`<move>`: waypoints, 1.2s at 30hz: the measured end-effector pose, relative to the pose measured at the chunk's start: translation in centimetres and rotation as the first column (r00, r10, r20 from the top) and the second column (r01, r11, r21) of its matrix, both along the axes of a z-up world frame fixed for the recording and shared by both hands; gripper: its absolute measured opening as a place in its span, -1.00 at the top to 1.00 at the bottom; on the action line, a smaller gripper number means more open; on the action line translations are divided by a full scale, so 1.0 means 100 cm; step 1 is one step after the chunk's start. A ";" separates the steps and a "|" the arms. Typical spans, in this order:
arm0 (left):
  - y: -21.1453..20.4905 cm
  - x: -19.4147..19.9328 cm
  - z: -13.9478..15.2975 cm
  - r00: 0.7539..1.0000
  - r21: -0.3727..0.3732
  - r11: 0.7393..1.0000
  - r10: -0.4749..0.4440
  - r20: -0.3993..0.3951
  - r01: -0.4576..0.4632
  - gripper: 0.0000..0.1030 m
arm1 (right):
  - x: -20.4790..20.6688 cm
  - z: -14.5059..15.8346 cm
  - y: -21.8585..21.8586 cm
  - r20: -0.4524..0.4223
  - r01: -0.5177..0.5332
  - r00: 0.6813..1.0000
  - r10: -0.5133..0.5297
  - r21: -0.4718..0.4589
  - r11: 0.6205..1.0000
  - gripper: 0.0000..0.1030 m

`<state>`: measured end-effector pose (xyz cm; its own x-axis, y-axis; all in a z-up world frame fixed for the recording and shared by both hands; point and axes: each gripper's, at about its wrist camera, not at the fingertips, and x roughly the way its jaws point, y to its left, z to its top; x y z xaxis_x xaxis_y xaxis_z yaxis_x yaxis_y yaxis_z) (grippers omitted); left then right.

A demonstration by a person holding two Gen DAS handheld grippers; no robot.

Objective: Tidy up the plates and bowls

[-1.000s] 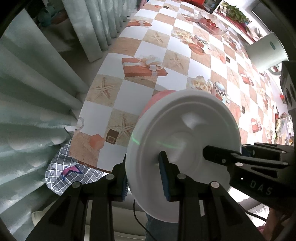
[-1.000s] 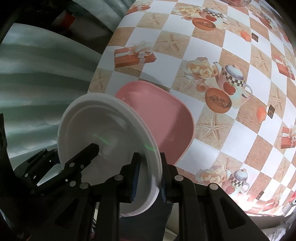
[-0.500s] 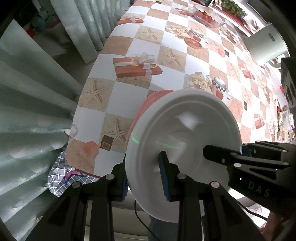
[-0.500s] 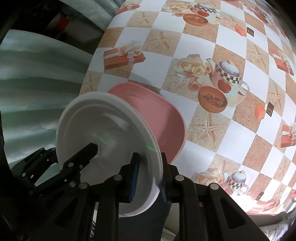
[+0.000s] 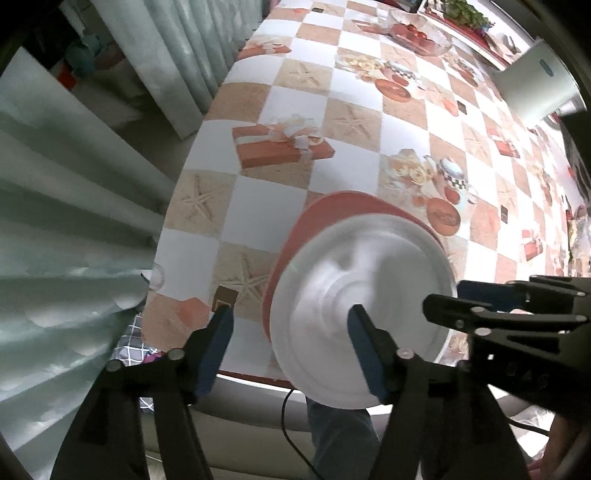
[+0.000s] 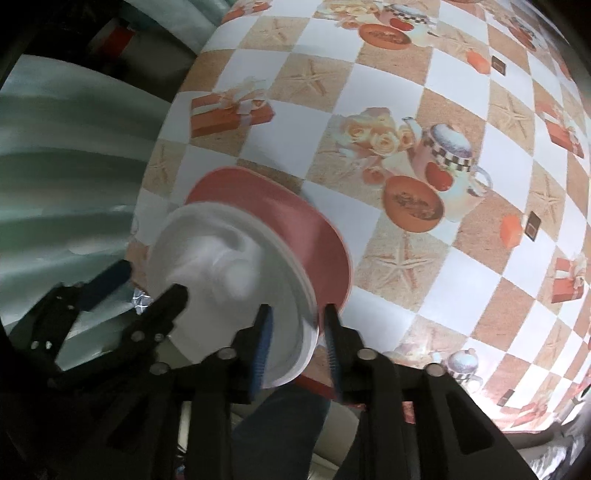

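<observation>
White round plastic plate [image 5: 360, 310], motion-blurred, sits over the pink rounded-square plate [image 6: 314, 236] at the checkered oilcloth worktop's [image 5: 332, 173] near edge. Left claw [image 5: 291, 349] and right claw [image 6: 295, 350] have just been opening; both now straddle the white rim at 6 o'clock without pressing it.

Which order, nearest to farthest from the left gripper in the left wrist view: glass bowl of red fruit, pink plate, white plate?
From the left gripper, jaws just opened:
1. white plate, between its fingers, blurred.
2. pink plate, right under and behind the white one.
3. glass bowl of red fruit, at the table's far end.
</observation>
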<state>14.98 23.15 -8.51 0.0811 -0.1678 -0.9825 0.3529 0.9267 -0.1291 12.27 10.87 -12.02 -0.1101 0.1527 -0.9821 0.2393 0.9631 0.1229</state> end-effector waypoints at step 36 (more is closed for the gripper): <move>-0.018 -0.030 0.027 0.968 0.107 0.966 -0.244 0.063 0.236 -0.99 | -0.009 0.040 0.015 0.063 -0.142 0.986 0.154 -0.163 0.976 -0.99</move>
